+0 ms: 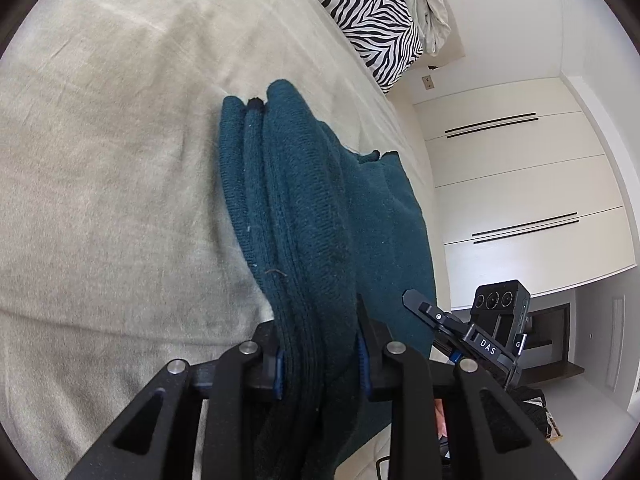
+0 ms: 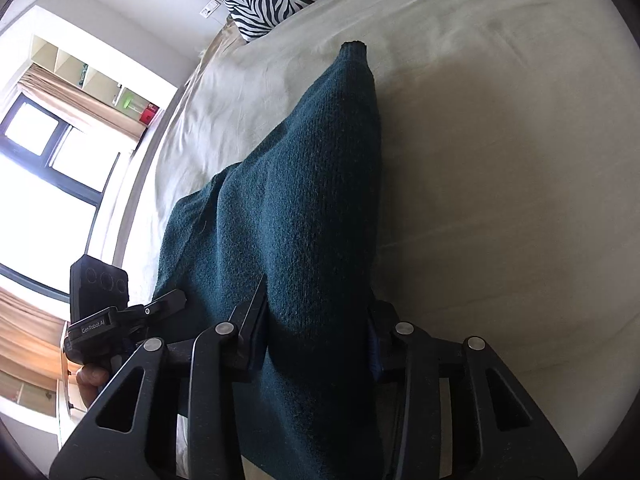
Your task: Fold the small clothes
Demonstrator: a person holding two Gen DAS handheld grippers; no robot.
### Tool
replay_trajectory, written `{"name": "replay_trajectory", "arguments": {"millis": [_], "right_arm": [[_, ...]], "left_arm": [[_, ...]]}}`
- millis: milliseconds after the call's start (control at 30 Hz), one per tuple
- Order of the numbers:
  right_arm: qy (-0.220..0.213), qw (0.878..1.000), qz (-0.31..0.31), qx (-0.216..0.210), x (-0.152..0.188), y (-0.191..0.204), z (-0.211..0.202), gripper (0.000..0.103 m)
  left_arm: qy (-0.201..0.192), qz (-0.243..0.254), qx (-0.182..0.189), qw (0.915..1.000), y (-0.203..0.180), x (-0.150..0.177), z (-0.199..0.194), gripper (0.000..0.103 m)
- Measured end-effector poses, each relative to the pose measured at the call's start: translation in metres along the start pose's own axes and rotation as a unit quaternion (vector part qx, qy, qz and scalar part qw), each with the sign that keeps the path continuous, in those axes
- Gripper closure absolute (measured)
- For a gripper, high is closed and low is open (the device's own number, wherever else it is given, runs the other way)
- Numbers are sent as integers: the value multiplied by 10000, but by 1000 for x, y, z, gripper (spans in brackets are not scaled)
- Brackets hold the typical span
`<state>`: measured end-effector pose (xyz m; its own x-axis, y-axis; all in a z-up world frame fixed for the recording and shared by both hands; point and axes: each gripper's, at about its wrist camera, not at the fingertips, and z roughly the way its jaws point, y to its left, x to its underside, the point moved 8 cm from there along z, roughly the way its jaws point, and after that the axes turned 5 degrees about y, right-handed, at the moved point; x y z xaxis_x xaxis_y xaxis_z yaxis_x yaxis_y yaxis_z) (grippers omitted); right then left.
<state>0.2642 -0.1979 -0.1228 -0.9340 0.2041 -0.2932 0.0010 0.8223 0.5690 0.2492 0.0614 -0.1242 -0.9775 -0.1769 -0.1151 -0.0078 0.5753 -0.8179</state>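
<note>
Lying across a cream bedspread [image 1: 120, 160], the dark teal knit garment [image 1: 304, 208] runs away from both cameras toward a zebra-print pillow [image 1: 360, 12] at the head of the bed. Left gripper [image 1: 320, 364] is pinched narrow on a bunched, folded edge of it, and the right gripper [image 2: 316, 344] is clamped on another thick bunch. Room's pretty bright: white wardrobe doors [image 1: 520, 184] on one side, a big window [image 2: 48, 168] with tan curtains [image 2: 72, 92] on the other.
</note>
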Motion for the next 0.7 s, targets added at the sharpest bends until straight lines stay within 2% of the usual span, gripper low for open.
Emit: {"name": "replay_trajectory", "arguments": {"millis": [367,600,700], "right_arm": [[-235,9983,-198,-485,9,52,-23,68],[-369,9972,-220,-604,-1,72,-13,68],[-469,9969,-171,-605,-17,72,-8,68]], "left_arm": [[-325,370,52,9988,-26,0,-53,75],[-636,623,-70,9960,-29,-26,-70,75],[-724,667,-104,9951,-28,-44,-64,75]]}}
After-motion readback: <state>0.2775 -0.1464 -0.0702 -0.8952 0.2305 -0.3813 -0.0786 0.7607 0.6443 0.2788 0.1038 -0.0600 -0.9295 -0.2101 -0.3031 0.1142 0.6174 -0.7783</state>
